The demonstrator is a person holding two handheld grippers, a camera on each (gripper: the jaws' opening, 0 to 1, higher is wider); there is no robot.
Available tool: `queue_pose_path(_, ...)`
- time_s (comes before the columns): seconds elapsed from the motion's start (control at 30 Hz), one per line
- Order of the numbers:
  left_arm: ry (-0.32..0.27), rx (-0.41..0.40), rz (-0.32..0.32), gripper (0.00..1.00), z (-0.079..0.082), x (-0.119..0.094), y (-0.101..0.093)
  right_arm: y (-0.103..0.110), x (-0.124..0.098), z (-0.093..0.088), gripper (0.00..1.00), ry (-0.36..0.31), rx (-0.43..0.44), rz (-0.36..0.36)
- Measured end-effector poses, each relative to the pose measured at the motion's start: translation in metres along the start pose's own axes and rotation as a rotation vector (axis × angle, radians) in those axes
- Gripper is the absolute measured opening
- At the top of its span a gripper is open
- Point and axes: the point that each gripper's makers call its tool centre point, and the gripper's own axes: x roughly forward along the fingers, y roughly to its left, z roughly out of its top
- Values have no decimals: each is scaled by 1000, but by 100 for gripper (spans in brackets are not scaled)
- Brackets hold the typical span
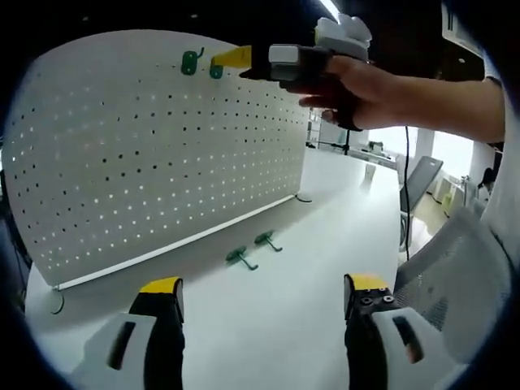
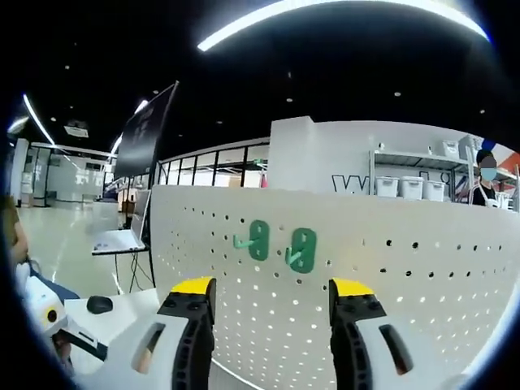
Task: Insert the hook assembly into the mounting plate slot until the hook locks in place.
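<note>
A white pegboard point(image 1: 162, 154) stands upright on a white surface point(image 1: 325, 236). Two green hooks are mounted side by side near its top edge: one hook point(image 2: 257, 240) and, just beside it, a second hook point(image 2: 301, 249). Two more green hooks lie loose on the surface in front of the board, one point(image 1: 241, 258) close to the other point(image 1: 267, 240).

The right gripper point(image 1: 244, 58), held in a person's hand point(image 1: 366, 89), is raised to the board's top edge by the mounted hooks; from its own view its yellow-tipped fingers point(image 2: 192, 288) stand wide apart, holding nothing. The left gripper point(image 1: 264, 286) sits low over the surface, fingers point(image 1: 161, 286) wide and empty.
</note>
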Motion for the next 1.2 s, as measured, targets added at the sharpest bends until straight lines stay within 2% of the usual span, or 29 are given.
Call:
queue_pose_path(0.4,0,-3,-5,83,-1,0,-2,2,-41,-33,56,46,6,26)
queue_pose_path(0.9,-8,-8,-2,83,3,-2,0,0,-83,-74,58,115,36,28)
queue_pose_path(1.2,-9,-9,-5,83,3,-1,0,7,-102,-94,59,159,58,47)
